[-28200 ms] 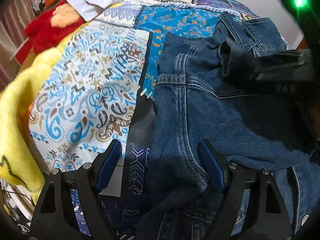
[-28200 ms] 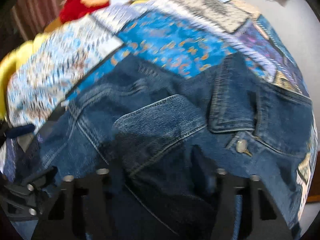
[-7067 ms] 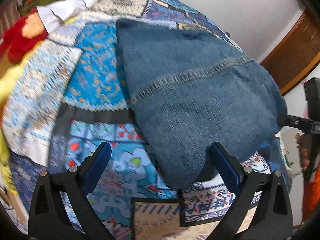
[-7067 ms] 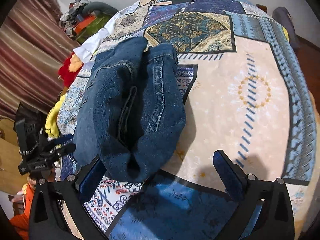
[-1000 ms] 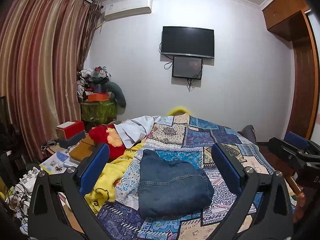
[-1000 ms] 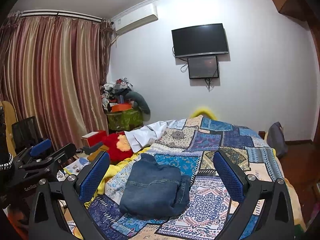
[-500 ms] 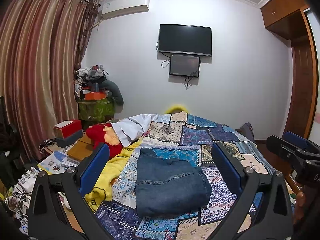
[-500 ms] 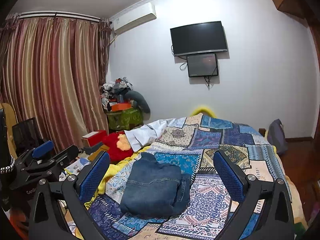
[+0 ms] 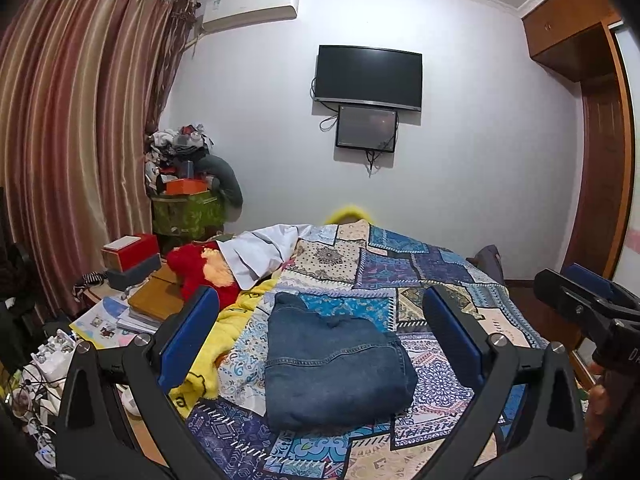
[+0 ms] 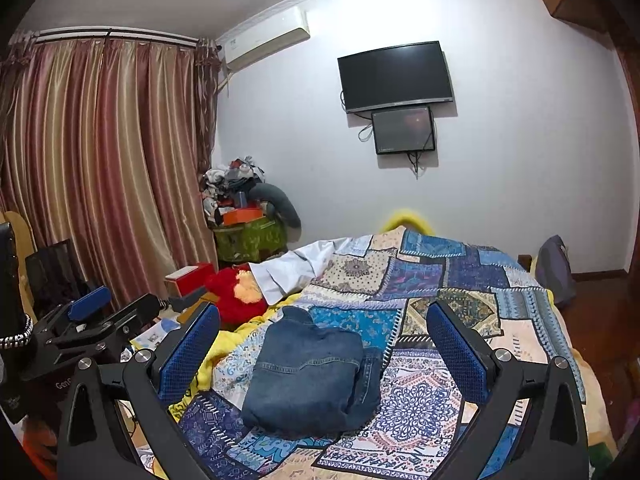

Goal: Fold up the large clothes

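A blue denim garment [image 9: 334, 364] lies folded into a compact bundle on the patchwork bedspread [image 9: 420, 276]; it also shows in the right wrist view [image 10: 310, 376]. My left gripper [image 9: 320, 340] is open and empty, held back from the bed and well short of the bundle. My right gripper [image 10: 322, 344] is open and empty, likewise held away from the bed. Each gripper shows in the other's view: the right one at the right edge [image 9: 588, 300], the left one at the left edge [image 10: 100, 316].
A red plush toy [image 9: 200, 268], a white cloth [image 9: 260, 252] and a yellow blanket [image 9: 224, 332] lie at the bed's left side. A cluttered low table with boxes and books [image 9: 128, 280] stands left. Curtains, a wall TV [image 9: 368, 78] and a wooden wardrobe [image 9: 592, 120] surround the bed.
Both grippers have drifted slightly; the view has shifted a little, with the folded denim staying put on the bed. Both stay open and empty.
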`<control>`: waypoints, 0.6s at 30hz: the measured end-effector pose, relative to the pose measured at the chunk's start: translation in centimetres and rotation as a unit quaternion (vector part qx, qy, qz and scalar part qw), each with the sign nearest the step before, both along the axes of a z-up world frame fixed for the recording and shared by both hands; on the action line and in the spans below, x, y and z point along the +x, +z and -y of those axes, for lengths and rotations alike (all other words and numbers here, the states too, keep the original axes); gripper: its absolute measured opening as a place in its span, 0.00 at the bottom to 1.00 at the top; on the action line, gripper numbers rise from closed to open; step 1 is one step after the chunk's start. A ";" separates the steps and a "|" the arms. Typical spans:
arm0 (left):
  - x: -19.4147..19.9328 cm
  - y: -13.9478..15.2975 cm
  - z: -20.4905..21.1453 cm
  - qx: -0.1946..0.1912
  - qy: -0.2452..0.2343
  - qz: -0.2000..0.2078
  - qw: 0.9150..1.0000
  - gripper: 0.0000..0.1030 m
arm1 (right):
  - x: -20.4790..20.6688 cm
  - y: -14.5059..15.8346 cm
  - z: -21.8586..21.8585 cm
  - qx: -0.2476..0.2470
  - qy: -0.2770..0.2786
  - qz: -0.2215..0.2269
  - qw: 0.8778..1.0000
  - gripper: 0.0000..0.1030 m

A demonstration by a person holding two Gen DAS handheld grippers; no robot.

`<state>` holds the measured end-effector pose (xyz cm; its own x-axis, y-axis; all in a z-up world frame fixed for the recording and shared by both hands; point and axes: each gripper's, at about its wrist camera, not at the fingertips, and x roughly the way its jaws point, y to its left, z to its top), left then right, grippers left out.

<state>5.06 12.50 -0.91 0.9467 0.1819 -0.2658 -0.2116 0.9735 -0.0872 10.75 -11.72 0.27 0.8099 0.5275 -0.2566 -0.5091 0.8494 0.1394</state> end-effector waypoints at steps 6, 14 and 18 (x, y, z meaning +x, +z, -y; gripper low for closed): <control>-0.2 0.1 0.3 0.006 -0.008 0.005 1.000 1.00 | 0.1 -0.1 0.0 0.000 0.000 0.000 1.000 1.00; -0.3 0.3 0.7 0.009 -0.013 0.008 1.000 1.00 | 0.1 -0.2 0.0 0.002 -0.003 0.001 1.000 1.00; -0.3 0.4 0.9 0.009 -0.014 0.008 1.000 1.00 | 0.1 -0.1 0.1 0.003 -0.002 0.001 1.000 1.00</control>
